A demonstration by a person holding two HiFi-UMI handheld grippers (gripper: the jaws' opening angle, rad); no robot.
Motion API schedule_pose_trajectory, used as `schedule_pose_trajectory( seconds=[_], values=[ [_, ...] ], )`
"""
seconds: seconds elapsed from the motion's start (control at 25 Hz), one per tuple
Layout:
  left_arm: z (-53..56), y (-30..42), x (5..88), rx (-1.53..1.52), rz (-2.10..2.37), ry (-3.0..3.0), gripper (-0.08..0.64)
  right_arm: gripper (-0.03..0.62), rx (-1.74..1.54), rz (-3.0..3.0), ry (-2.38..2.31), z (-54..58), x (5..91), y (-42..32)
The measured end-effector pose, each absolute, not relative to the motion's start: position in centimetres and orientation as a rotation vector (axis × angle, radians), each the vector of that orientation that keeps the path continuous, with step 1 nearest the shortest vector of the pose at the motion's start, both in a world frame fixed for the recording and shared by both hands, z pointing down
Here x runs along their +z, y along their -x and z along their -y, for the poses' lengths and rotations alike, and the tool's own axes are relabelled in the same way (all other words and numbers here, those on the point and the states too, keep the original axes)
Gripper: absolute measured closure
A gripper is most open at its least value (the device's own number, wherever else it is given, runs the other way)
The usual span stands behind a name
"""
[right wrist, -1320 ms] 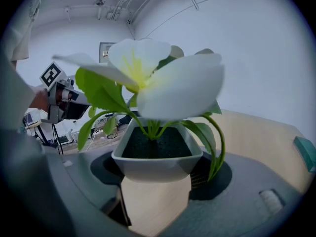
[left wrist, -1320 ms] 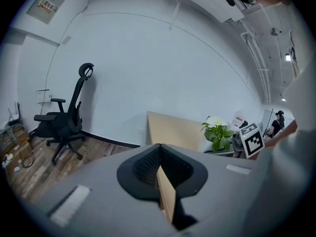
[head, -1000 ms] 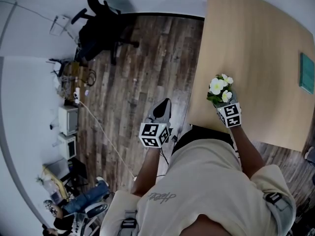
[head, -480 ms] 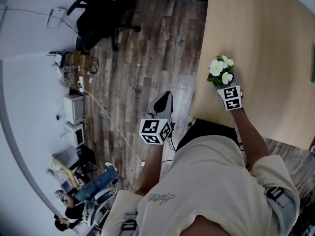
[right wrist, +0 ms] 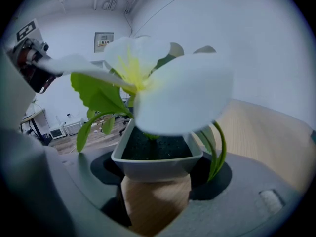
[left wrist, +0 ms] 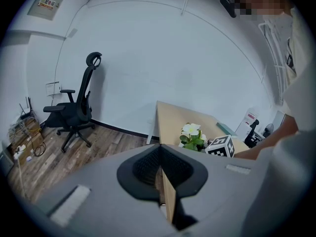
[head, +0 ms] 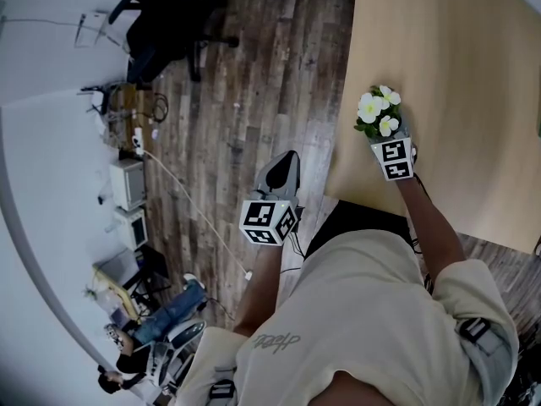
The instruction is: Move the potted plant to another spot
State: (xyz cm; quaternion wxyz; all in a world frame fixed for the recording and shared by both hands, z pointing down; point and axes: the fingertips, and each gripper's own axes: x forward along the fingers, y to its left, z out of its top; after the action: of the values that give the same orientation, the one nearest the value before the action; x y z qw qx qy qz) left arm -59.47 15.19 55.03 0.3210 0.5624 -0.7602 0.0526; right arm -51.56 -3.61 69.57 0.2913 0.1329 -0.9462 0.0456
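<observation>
Potted plant (head: 378,113): white blooms, green leaves, grey square pot (right wrist: 157,157), upright, at 2 o'clock in the head view, over the wooden table (head: 456,74) near its floor-side edge. Whether the base meets the tabletop cannot be told. Right gripper (head: 387,135): jaws clamped on the pot's two sides. Left gripper (head: 283,172): jaws pressed together, nothing between them, held over the plank floor (head: 237,100) near centre. Office chair (head: 165,24) at 11 o'clock, well apart.
</observation>
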Motion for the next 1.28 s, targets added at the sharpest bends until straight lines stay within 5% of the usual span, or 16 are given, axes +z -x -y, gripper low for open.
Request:
schedule_pose_trajectory(
  seconds=[1.28],
  values=[
    [-16.3,58.7,54.4,0.029,2.024,-1.532,0.543,0.219,0.097,2.37,-0.371,1.1,70.6,47.3]
  ],
)
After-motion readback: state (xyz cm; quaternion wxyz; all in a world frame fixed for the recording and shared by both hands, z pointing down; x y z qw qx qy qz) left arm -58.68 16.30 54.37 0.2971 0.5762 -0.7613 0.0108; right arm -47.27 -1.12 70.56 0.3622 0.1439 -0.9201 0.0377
